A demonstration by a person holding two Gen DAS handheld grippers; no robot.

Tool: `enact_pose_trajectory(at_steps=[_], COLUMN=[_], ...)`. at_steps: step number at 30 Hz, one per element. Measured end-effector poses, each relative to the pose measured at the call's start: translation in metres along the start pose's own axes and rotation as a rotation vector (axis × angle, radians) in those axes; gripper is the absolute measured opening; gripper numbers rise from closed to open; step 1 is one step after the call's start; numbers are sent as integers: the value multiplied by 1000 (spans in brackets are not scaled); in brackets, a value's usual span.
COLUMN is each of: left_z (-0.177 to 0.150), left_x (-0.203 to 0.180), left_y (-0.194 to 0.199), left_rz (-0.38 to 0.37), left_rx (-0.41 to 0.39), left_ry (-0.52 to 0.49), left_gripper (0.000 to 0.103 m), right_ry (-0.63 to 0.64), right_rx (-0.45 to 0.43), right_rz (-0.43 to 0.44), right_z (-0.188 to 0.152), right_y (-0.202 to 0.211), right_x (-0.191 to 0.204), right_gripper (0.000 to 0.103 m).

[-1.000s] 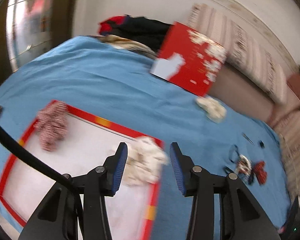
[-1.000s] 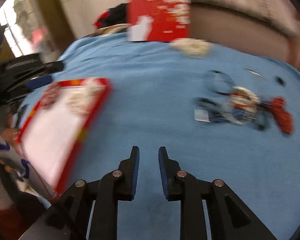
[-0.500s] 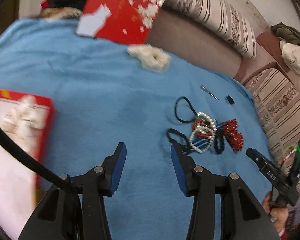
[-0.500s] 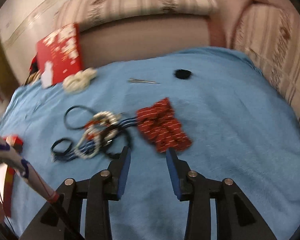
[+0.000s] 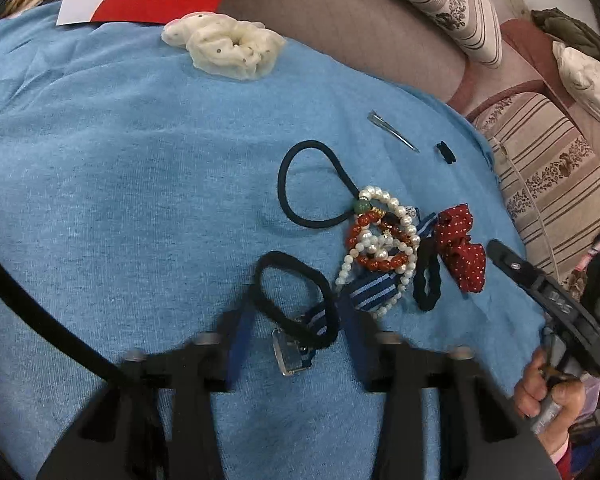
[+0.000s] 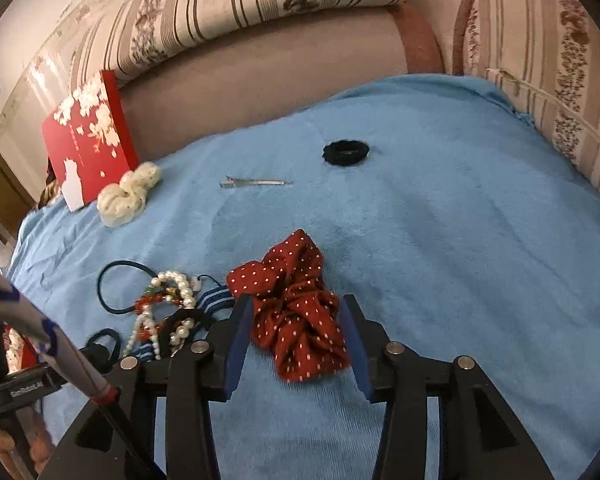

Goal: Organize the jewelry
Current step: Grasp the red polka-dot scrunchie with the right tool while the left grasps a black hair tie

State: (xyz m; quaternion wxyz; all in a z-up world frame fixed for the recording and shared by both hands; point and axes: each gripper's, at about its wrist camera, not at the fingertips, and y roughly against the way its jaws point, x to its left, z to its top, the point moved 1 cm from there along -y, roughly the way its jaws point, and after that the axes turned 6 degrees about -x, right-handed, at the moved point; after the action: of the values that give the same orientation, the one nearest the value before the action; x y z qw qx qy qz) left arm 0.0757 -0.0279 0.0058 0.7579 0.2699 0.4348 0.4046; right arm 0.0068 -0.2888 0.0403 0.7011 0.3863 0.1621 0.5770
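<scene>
Blue cloth (image 6: 440, 208) covers the surface. Red box with white blossoms (image 6: 86, 132) leans against brown sofa front (image 6: 260, 76) at far edge. Striped floral cushions (image 6: 236, 4) behind, above sofa front.

Left wrist view: low over the blue cloth (image 5: 120, 184), facing forward along open fingers, close above the jewelry tangle (image 5: 380, 244) at 12 o'clock. Right wrist view: equally low, facing the striped sofa (image 6: 260, 4), red scrunchie (image 6: 296, 312) dead ahead. Shared: tangle, scrunchie, cream scrunchie (image 6: 130, 196), silver clip (image 6: 256, 182), red box (image 6: 86, 136).
</scene>
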Motion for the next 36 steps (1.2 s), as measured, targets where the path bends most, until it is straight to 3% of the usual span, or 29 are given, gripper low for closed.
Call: enact_pose_trajectory(at_steps=[3, 6, 7, 8, 9, 14, 20, 25, 28, 36], left_z=[3, 8, 10, 11, 11, 7, -2, -7, -10, -27], left_x=[7, 6, 5, 4, 3, 4, 24, 45, 62, 156], left_y=[11, 30, 40, 46, 55, 89, 122, 153, 177, 227], left_rz=[-11, -7, -4, -6, -8, 27, 84, 144, 197, 440], left_rx=[-17, -64, -89, -104, -123, -193, -213, -245, -274, -280], left_ry=[54, 67, 64, 62, 56, 24, 27, 47, 68, 217], left_gripper=[5, 5, 5, 5, 5, 5, 5, 5, 5, 5], right_ry=[11, 48, 52, 48, 46, 3, -34, -8, 33, 170], right_rx=[48, 70, 79, 82, 84, 15, -75, -101, -97, 7], right_rz=[-1, -20, -13, -5, 1, 16, 26, 61, 89, 342], right_z=[-5, -11, -12, -13, -13, -7, -9, -20, -27, -63], right_y=[-17, -25, -26, -25, -24, 1, 42, 66, 74, 87], right_x=[2, 7, 8, 9, 8, 8, 14, 35, 58, 188], right_gripper=[49, 49, 45, 34, 14, 11, 11, 11, 11, 11])
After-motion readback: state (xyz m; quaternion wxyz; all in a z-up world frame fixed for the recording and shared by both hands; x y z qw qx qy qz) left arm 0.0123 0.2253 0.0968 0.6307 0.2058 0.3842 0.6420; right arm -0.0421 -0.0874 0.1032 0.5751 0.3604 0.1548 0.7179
